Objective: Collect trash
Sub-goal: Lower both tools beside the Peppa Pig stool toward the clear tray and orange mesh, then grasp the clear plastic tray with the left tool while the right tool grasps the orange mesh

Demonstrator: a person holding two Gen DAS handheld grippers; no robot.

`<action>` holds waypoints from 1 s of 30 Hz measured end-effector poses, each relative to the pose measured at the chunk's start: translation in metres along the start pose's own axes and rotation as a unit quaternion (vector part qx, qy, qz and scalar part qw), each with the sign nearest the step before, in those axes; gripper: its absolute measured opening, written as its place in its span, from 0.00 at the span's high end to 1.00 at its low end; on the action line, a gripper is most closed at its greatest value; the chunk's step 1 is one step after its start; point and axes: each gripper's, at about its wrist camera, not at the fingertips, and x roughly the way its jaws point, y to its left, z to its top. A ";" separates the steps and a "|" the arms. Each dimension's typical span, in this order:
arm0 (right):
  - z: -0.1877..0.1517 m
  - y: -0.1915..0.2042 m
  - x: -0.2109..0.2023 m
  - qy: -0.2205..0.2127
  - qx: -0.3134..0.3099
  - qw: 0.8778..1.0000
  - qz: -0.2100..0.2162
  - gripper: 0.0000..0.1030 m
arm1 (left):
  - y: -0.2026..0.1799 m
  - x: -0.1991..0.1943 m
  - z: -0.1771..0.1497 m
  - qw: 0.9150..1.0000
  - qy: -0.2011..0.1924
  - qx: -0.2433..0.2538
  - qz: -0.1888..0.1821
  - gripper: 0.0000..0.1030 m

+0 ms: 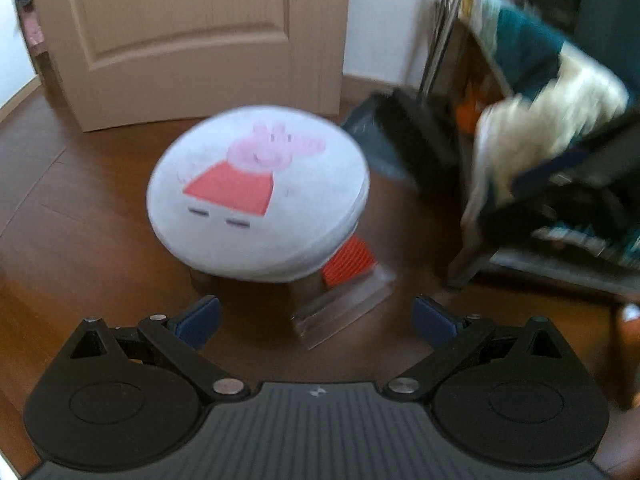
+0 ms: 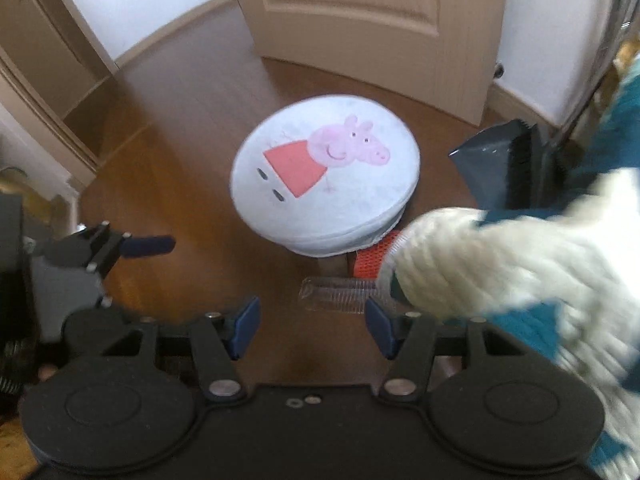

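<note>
A clear plastic tray [image 1: 343,307] lies on the wooden floor beside a round white stool [image 1: 258,194] with a pig picture. An orange ribbed piece [image 1: 349,261] lies half under the stool, behind the tray. My left gripper [image 1: 316,322] is open and empty, just in front of the tray. In the right wrist view the clear tray [image 2: 338,294] and the orange piece [image 2: 374,260] lie by the stool [image 2: 326,176]. My right gripper [image 2: 312,330] is open and empty, close in front of the tray. The left gripper [image 2: 150,245] shows at the left there.
A dark dustpan with a black brush [image 1: 394,138] stands right of the stool, also in the right wrist view [image 2: 504,166]. A rack draped with cream and teal cloth [image 1: 548,132] fills the right side; the cloth [image 2: 520,264] hangs close to my right gripper. A beige door [image 1: 192,36] stands behind.
</note>
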 end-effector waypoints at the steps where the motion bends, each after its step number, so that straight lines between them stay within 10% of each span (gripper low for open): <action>1: 0.002 -0.002 0.017 0.007 0.000 1.000 -0.005 0.43 | 0.001 0.013 -0.004 1.000 0.004 0.009 0.002 0.01; 16: 0.008 -0.052 0.200 0.047 -0.031 0.995 -0.079 0.44 | -0.024 0.157 -0.043 0.988 0.034 0.153 0.014 0.01; 30: 0.015 -0.077 0.277 0.078 -0.068 0.991 -0.079 0.44 | -0.013 0.224 -0.052 0.985 0.072 0.156 -0.010 0.02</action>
